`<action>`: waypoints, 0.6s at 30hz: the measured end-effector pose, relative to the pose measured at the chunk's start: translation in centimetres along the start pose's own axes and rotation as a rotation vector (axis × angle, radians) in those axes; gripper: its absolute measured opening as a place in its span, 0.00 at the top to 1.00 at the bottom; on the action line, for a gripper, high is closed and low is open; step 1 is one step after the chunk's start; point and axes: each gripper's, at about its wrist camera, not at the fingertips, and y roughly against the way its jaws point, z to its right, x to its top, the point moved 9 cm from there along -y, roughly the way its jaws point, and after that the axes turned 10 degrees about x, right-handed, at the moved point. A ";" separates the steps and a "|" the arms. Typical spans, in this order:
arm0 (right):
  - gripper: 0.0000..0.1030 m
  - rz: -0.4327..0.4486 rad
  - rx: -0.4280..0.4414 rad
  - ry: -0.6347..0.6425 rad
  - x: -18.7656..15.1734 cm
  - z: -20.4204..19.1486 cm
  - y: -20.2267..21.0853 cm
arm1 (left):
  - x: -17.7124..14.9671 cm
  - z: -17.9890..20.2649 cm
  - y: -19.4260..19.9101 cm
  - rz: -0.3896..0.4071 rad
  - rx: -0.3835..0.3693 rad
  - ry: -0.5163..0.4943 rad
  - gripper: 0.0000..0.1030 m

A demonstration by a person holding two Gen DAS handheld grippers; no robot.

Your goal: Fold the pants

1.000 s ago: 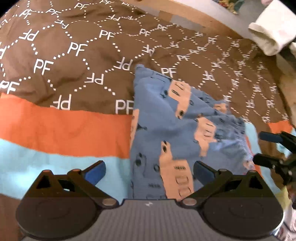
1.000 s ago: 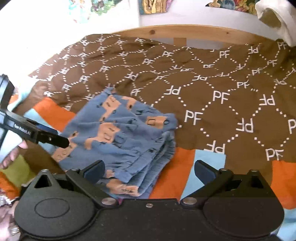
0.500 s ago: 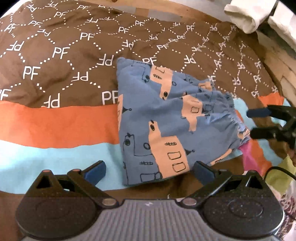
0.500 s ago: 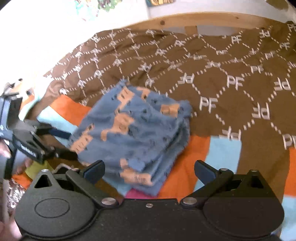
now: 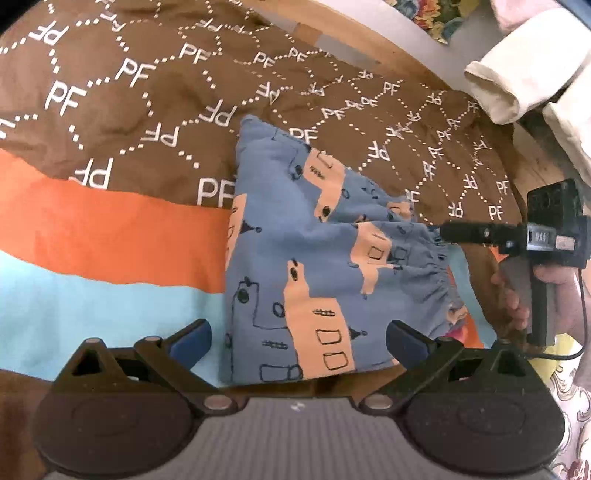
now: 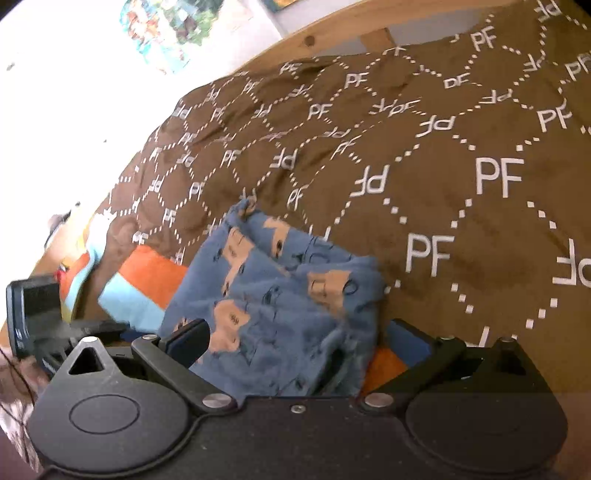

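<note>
The blue pants (image 5: 314, 258) with orange print lie folded into a compact square on the bed; they also show in the right wrist view (image 6: 280, 295). My left gripper (image 5: 299, 339) is open at the pants' near edge, holding nothing. My right gripper (image 6: 299, 339) is open, its jaws straddling the gathered waistband side of the fold. The right gripper also shows in the left wrist view (image 5: 454, 232), reaching the waistband edge from the right. The left gripper shows at the left edge of the right wrist view (image 6: 74, 328).
The bed has a brown blanket (image 5: 147, 92) with white PF lettering and orange and light blue stripes (image 5: 92, 240). A wooden bed frame (image 6: 332, 33) runs along the back. White cloth (image 5: 517, 85) hangs at the upper right.
My right gripper has moved in to the waistband edge of the pants. My left gripper has come closer to the near edge. The pants have stayed folded.
</note>
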 end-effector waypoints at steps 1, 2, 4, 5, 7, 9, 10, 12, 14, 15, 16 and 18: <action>0.01 0.007 -0.003 -0.009 0.3 0.2 0.0 | 0.0 0.0 -0.1 -0.001 0.001 -0.003 0.00; 0.01 0.013 -0.006 -0.012 0.6 0.3 0.0 | -0.1 0.1 -0.1 0.000 0.004 -0.014 0.00; 0.02 -0.003 -0.026 -0.030 1.1 0.8 -0.4 | -0.3 0.3 -0.4 -0.001 0.018 -0.048 0.00; 0.05 -0.016 -0.048 -0.037 1.2 1.2 -0.7 | -0.4 0.4 -0.5 -0.002 0.028 -0.067 0.00; 0.09 -0.042 -0.084 -0.040 1.3 1.7 -1.3 | -0.7 0.8 -0.7 0.003 0.057 -0.112 0.00; 0.12 -0.063 -0.132 -0.033 1.4 1.9 -1.8 | -1.0 1.1 -0.7 0.004 0.073 -0.149 0.00; 0.13 -0.070 -0.143 -0.019 1.4 1.7 -2.0 | -1.1 1.2 -0.7 0.004 0.079 -0.167 0.00; 0.17 -0.092 -0.167 -0.004 1.4 1.4 -2.5 | -1.3 1.4 -0.6 0.004 0.084 -0.188 0.00; 0.17 -0.101 -0.177 -0.026 1.5 1.2 -2.7 | -1.3 1.5 -0.5 -0.003 0.085 -0.196 0.00; 0.17 -0.104 -0.166 -0.047 1.6 1.0 -2.7 | -1.2 1.5 -0.3 -0.009 0.081 -0.191 0.00; 0.17 -0.109 -0.169 -0.062 1.8 0.9 -2.9 | -1.1 1.5 -0.1 -0.015 0.071 -0.177 0.00; 0.17 -0.128 -0.183 -0.041 2.0 0.3 -3.4 | -0.8 1.2 0.2 -0.030 0.031 -0.115 0.00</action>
